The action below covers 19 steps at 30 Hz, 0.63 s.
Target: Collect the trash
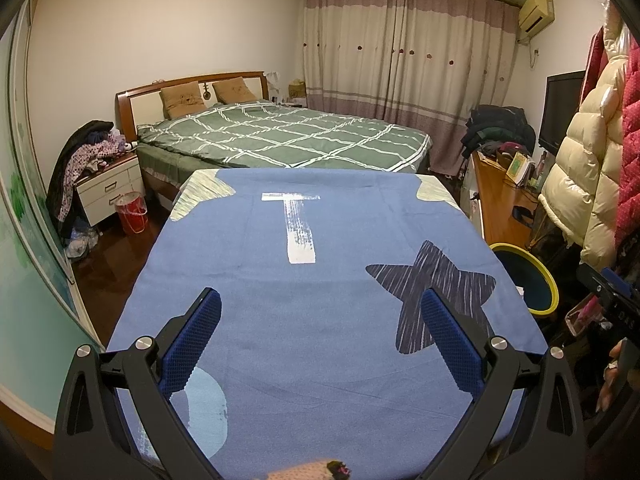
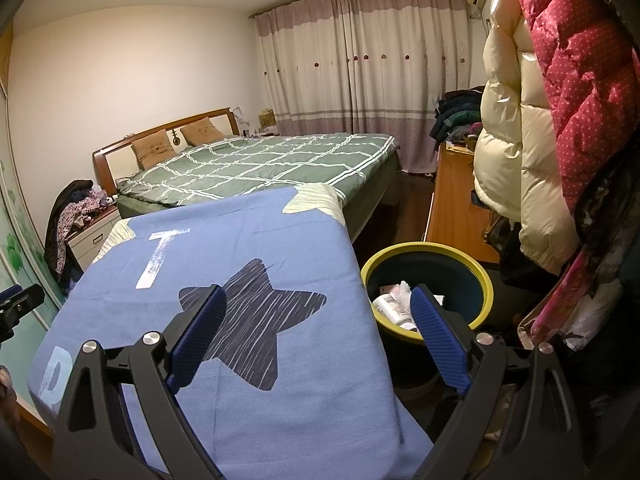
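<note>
A dark bin with a yellow rim (image 2: 428,248) stands on the floor right of the blue-clothed table (image 2: 248,360); it also shows in the left wrist view (image 1: 548,280). White bottles and crumpled paper trash (image 2: 394,304) lie inside it. My right gripper (image 2: 318,300) is open and empty, over the table's right edge next to the bin. My left gripper (image 1: 320,304) is open and empty, above the blue cloth (image 1: 304,312).
A green checked bed (image 1: 280,136) lies beyond the table. A nightstand (image 1: 110,190) and a red bucket (image 1: 131,212) stand at the left. A wooden desk (image 1: 502,200), a TV (image 1: 560,116) and hanging coats (image 2: 532,120) crowd the right.
</note>
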{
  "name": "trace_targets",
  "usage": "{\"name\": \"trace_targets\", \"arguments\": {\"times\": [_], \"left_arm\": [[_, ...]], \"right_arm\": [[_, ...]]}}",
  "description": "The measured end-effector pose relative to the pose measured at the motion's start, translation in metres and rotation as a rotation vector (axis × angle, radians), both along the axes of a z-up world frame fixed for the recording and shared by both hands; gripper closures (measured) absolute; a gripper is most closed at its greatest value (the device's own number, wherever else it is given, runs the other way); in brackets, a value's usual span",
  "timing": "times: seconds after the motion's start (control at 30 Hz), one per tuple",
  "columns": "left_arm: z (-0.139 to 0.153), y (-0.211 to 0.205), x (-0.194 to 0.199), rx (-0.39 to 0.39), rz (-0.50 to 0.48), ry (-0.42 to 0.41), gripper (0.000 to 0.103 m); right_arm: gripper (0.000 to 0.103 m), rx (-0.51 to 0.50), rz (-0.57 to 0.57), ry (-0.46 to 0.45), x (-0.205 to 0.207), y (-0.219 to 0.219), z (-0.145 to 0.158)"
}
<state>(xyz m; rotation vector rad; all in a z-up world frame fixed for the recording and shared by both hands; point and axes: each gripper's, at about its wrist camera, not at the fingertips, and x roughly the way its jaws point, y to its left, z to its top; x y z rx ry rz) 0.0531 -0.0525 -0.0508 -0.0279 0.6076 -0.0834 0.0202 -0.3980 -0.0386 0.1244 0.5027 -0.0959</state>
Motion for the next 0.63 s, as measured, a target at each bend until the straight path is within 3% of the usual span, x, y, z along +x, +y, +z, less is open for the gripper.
{"name": "trace_targets", "arguments": {"times": [0.37, 0.63], "left_arm": [[-0.004, 0.002, 0.019, -0.011, -0.028, 0.028, 0.005], [-0.036, 0.02, 0.121, 0.033, 0.035, 0.096, 0.005]], "right_arm": [[0.013, 0.011, 0.009, 0.006, 0.01, 0.0, -0.003], [0.007, 0.042, 0.061, 0.058, 0.099, 0.01, -0.02]]}}
